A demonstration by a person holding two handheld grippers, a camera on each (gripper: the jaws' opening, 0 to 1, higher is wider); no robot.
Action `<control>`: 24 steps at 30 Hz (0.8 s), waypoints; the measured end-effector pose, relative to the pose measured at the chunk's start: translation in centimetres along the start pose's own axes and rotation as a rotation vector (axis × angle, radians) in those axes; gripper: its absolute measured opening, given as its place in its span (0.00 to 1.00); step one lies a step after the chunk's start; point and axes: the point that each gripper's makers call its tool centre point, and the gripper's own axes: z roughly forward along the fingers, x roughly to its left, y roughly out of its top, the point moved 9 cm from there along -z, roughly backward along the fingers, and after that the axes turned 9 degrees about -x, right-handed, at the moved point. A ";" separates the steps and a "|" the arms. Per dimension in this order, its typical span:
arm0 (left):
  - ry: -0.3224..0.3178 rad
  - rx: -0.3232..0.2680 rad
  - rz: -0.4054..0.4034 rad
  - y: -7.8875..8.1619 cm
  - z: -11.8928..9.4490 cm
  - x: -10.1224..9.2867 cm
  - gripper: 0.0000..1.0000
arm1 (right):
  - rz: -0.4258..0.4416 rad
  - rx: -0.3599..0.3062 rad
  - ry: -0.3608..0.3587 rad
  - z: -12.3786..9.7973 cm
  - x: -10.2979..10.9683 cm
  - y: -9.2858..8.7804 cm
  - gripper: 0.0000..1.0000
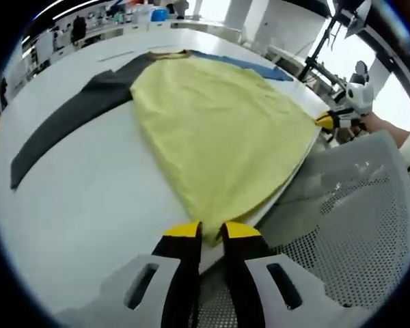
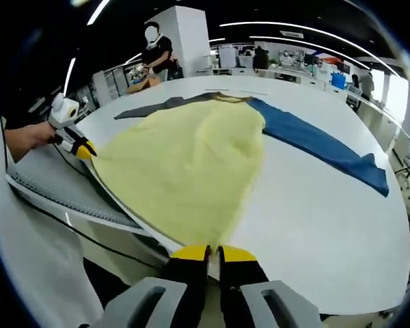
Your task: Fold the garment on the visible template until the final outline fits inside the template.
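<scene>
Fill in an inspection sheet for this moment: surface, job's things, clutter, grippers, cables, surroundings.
Surface: white table, bare around the garment; no template outline can be made out.
Job's things: garment spread flat, yellow body, dark grey sleeve to one side, blue sleeve to the other; hem at the near table edge.
Clutter: nothing seen on the table beside the garment.
Grippers: left gripper shut on one hem corner; right gripper shut on the other.
Cables: a dark cable hangs below the table edge.
Surroundings: mesh chair by the table; a person at a far bench; lab benches behind.
</scene>
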 end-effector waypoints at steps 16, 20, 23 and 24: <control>0.056 -0.162 -0.011 2.1 -2.6 0.9 0.17 | 0.034 -0.096 -0.002 -0.6 -0.7 2.8 0.05; 0.040 -0.176 -0.001 2.7 -1.7 0.1 0.15 | 0.022 -0.104 0.008 0.0 -0.3 3.1 0.04; 0.001 -0.244 0.002 3.4 -1.2 -0.7 0.15 | 0.042 -0.128 0.003 0.1 -0.6 3.2 0.04; -0.019 -0.270 -0.008 3.6 -1.1 -0.8 0.16 | 0.061 -0.135 -0.002 0.0 -0.9 3.2 0.05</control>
